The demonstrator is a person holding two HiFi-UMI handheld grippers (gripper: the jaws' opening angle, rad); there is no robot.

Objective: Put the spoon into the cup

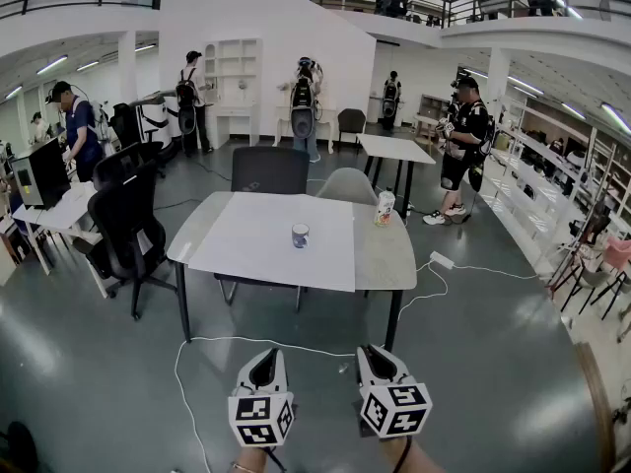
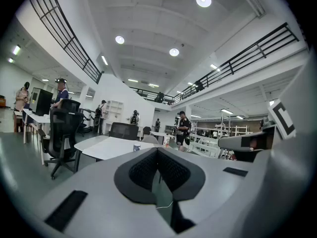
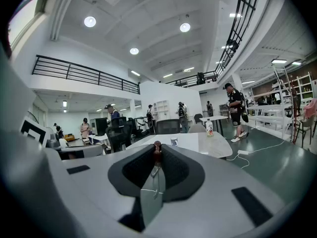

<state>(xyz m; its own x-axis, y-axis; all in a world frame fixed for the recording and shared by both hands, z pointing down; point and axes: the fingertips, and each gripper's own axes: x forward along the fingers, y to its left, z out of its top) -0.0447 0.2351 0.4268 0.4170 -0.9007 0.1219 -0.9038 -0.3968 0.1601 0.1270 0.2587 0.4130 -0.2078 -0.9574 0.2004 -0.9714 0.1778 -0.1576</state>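
Observation:
A small white cup (image 1: 300, 235) with a dark print stands near the middle of the white table (image 1: 246, 254), well ahead of both grippers. It also shows far off as the cup (image 2: 136, 147) in the left gripper view and the cup (image 3: 174, 141) in the right gripper view. My right gripper (image 1: 370, 353) is shut on a spoon (image 3: 156, 155). The spoon's shiny metal lies between the pads and its dark reddish end pokes out at the tips. My left gripper (image 1: 264, 358) is shut with nothing in it. Both are held low over the floor, short of the table's near edge.
A small bottle (image 1: 385, 208) stands at the table's far right. A black office chair (image 1: 128, 220) is to the left of the table and a grey chair (image 1: 268, 168) behind it. A white cable (image 1: 296, 345) crosses the floor in front. Several people stand around the hall.

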